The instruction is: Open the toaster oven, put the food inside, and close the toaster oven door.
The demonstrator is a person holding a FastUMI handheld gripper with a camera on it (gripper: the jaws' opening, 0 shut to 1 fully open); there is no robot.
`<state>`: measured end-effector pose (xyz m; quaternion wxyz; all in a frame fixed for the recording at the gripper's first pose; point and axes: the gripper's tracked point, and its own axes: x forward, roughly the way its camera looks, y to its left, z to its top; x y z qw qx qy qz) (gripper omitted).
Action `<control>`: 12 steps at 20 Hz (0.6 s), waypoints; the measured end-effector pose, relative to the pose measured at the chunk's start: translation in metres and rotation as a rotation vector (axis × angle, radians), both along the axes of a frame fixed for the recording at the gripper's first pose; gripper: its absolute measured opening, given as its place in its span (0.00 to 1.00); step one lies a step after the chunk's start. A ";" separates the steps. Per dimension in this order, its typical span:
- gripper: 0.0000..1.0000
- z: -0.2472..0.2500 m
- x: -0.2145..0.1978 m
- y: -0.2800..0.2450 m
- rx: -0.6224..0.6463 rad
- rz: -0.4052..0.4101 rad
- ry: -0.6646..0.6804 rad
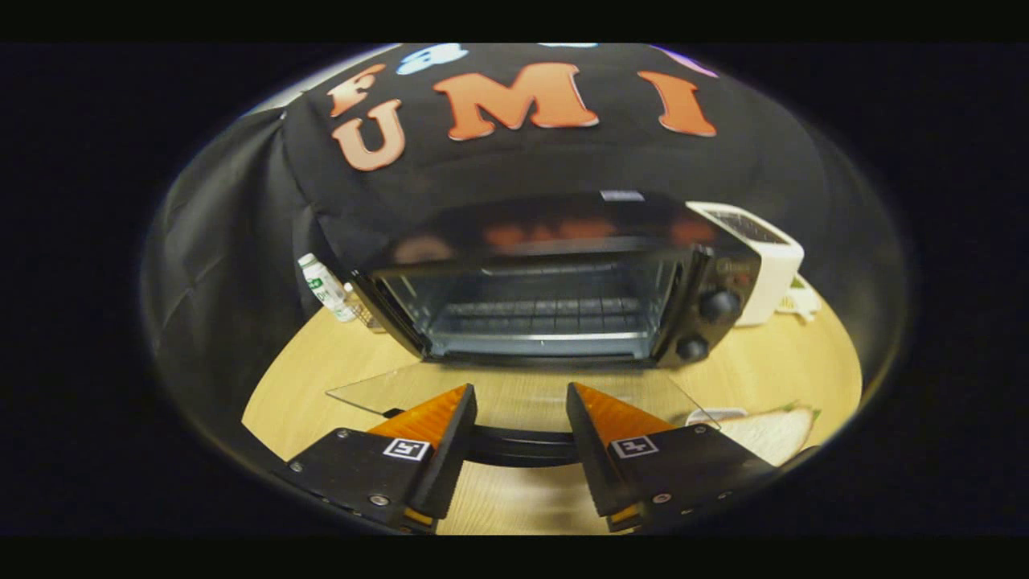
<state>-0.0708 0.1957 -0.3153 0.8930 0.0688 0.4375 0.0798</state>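
- The jaws of the gripper [519, 402] stand wide apart with nothing held; the dark door handle [522, 447] runs across the gap between them, and neither finger presses on it.
- The toaster oven [555, 281] sits just ahead on the desk [321, 370], its glass door [514, 394] folded down flat toward the fingers, the wire rack [547, 310] bare inside.
- Two black knobs [718, 304] sit on the oven's right panel.
- A slice of bread [772, 434] lies on a plate [707, 415] beside the right finger, off the door's right corner.
- A white appliance [764, 257] stands at the oven's right, touching or nearly so.
- A small white bottle [325, 288] stands at the oven's left rear.
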 end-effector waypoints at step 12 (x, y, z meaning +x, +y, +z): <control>0.65 -0.049 -0.017 0.008 -0.103 0.053 0.086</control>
